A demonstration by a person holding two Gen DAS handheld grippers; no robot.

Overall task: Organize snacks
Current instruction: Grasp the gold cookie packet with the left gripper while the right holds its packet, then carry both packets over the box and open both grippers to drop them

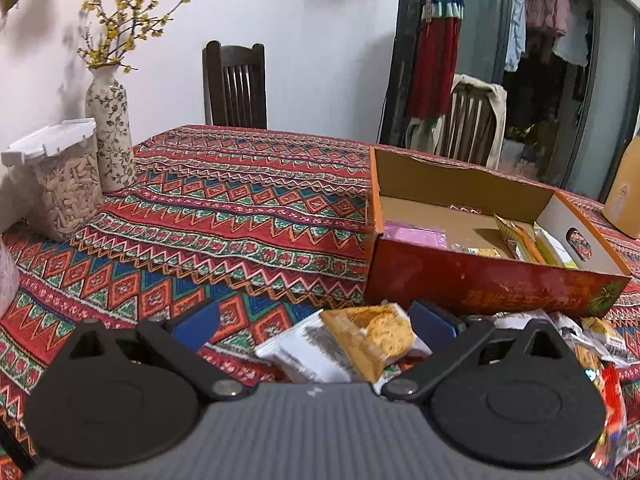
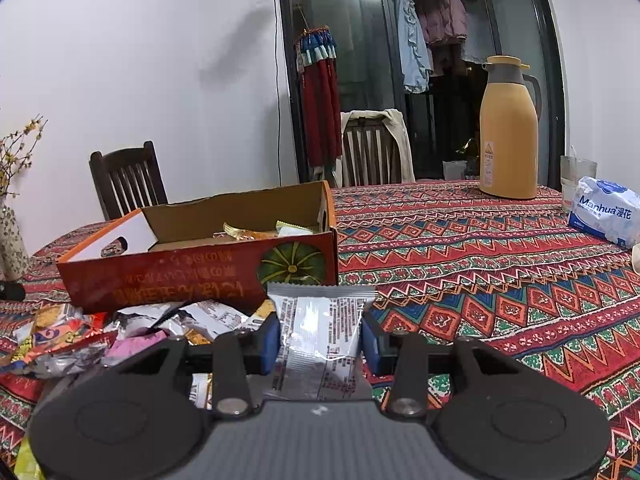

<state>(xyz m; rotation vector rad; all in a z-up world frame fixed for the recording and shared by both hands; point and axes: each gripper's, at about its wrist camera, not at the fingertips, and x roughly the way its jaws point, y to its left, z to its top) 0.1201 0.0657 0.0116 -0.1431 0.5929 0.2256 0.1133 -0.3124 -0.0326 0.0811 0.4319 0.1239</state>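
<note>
In the left wrist view, the left gripper (image 1: pixel 316 322) has its blue-padded fingers (image 1: pixel 200 320) spread wide with nothing between them. It hangs over a loose heap of snack packets (image 1: pixel 360 344) on the table (image 1: pixel 240 208), probably lined up to pick one. The nearest is a crinkly pouch with a clear window showing orange-brown crumbly pieces, lying on a white foil wrapper. Just beyond stands the cardboard box (image 1: pixel 480 284), a shallow open tray with a red printed outside, plain brown inside and a hand-hole in its end wall. A few packets already lie in it, mostly toward the right end, so it looks like the place the snacks are being gathered. The table wears a woven cloth in red, green and blue zigzags and diamonds.

In the right wrist view, the right gripper (image 2: pixel 320 344) is clenched on a silver-grey packet (image 2: pixel 320 328), a flat foil pouch with a serrated top seam and small print. The pads pinch its sides, and it stands upright, clear of the pile, just in front of the box's long wall. That suits carrying it over the rim. More crumpled wrappers (image 2: pixel 64 340) lie to the left.
</note>
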